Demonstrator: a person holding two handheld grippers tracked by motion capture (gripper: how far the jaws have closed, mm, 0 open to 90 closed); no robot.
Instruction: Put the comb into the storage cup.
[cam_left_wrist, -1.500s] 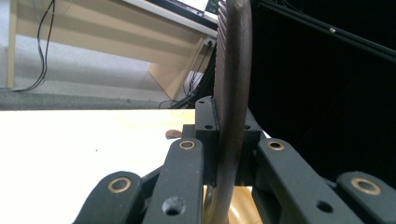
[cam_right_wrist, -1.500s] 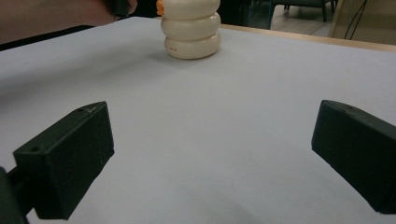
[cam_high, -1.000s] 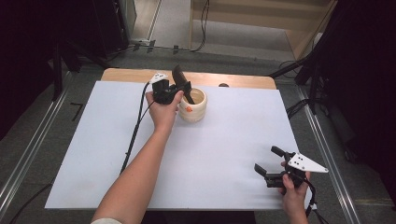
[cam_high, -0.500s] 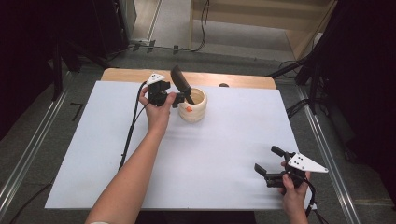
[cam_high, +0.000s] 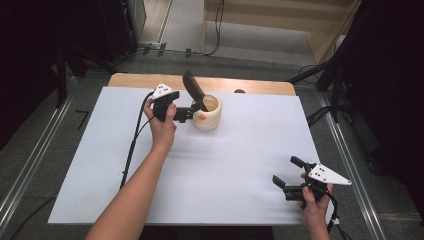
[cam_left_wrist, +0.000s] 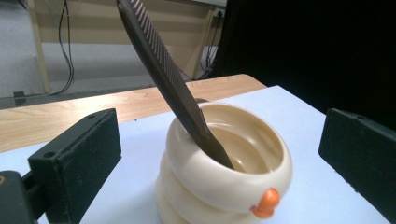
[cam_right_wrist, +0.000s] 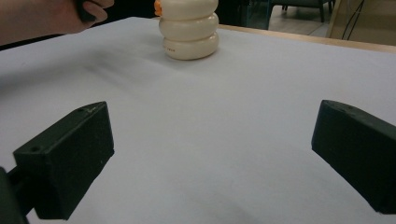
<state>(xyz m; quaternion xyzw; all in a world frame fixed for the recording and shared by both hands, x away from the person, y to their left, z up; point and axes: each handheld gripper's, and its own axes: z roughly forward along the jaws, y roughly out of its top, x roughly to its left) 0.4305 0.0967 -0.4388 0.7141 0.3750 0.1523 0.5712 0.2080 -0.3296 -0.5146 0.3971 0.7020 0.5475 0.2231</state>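
Observation:
A cream ringed cup (cam_high: 209, 114) with an orange nub (cam_left_wrist: 265, 204) stands at the back middle of the white sheet (cam_high: 235, 165). A dark brown comb (cam_high: 193, 89) leans in it, its teeth end pointing up and left. My left gripper (cam_high: 191, 113) sits just left of the cup. Its jaws have just been opening and now stand wide; the cup (cam_left_wrist: 224, 172) and comb (cam_left_wrist: 163, 70) lie ahead between them, untouched. My right gripper (cam_high: 286, 170) rests open near the front right of the sheet, with nothing between its jaws.
The white sheet covers most of a wooden table (cam_high: 260, 86), whose bare strip shows behind the cup. Metal rails (cam_high: 350, 165) run along both sides. Cables (cam_high: 135, 135) trail from the left gripper across the sheet. The cup (cam_right_wrist: 189, 28) stands far from the right gripper.
The left gripper let go of the comb, opened, and drew back left from the cup. The comb stays leaning in the cup. The right hand has not moved.

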